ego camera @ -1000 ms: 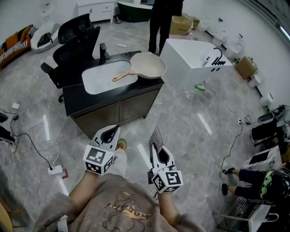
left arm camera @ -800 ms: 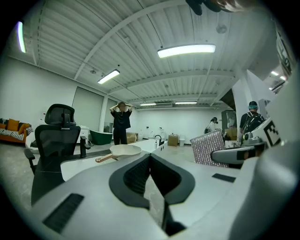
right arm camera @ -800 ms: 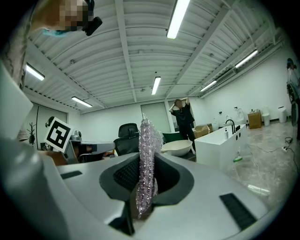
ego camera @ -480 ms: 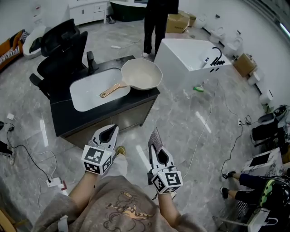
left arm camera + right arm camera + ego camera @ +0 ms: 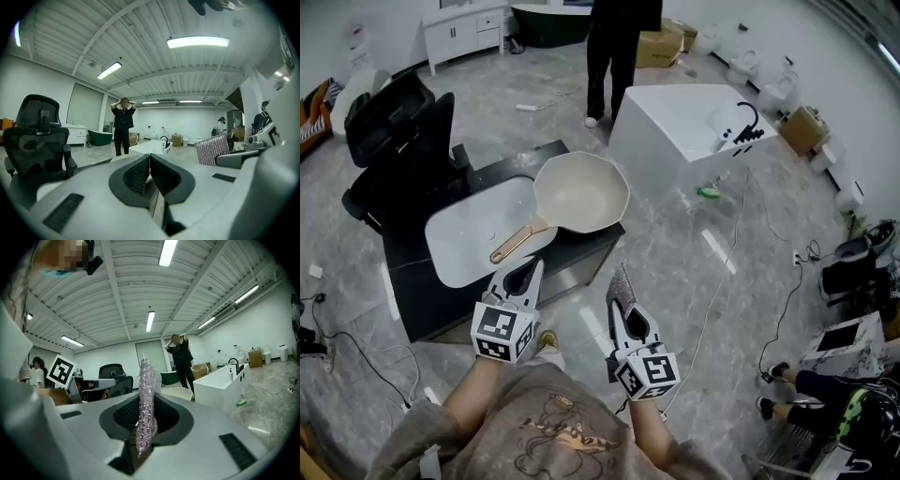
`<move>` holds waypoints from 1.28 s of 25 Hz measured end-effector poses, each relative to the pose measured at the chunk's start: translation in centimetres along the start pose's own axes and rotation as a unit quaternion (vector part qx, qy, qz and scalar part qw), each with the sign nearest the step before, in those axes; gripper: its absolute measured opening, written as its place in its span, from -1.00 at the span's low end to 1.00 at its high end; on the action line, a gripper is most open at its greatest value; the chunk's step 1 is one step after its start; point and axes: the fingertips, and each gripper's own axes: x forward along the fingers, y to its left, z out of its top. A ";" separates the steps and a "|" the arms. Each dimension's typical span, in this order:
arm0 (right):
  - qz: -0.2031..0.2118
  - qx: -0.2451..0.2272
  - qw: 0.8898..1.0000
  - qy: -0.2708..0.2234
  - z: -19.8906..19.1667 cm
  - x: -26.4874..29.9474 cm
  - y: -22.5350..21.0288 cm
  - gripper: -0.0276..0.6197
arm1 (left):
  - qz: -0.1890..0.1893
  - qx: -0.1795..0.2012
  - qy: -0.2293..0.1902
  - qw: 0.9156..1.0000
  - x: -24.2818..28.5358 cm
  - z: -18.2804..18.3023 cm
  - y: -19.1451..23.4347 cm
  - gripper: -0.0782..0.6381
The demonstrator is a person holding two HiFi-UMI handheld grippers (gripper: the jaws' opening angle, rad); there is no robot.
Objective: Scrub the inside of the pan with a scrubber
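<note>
A cream pan (image 5: 581, 192) with a copper-coloured handle (image 5: 511, 246) rests across the right rim of a white sink basin (image 5: 459, 234) set in a black cabinet. Both grippers are held up in front of my chest, short of the cabinet. My left gripper (image 5: 529, 270) is shut with nothing between its fingers, as the left gripper view (image 5: 149, 169) also shows. My right gripper (image 5: 629, 312) is shut on a sparkly silver scrubber (image 5: 622, 283), which stands upright between the pads in the right gripper view (image 5: 146, 399). The pan's rim (image 5: 177, 393) shows just beyond that scrubber.
A black office chair (image 5: 394, 141) stands behind the cabinet (image 5: 487, 286) at the left. A white bathtub (image 5: 675, 131) sits to the right, with a person in black (image 5: 614, 37) standing behind it. Cables trail over the grey floor (image 5: 722, 253).
The cabinet, sink and pan have come closer and lower in the head view as I move toward them. Both grippers keep the same pose and grip.
</note>
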 end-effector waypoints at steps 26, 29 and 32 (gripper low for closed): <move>0.037 -0.012 0.999 0.012 3.9 17.9 -6.7 -0.68 | 0.004 0.022 -0.011 1.000 13.8 3.8 9.2 0.09; 0.046 -0.013 0.999 0.017 4.0 19.0 -7.4 -0.68 | -0.022 0.044 0.037 0.998 15.3 2.3 9.1 0.18; 0.057 -0.010 0.998 0.027 3.6 20.1 -7.8 -0.68 | -0.042 0.068 0.102 0.992 16.4 -0.6 9.3 0.18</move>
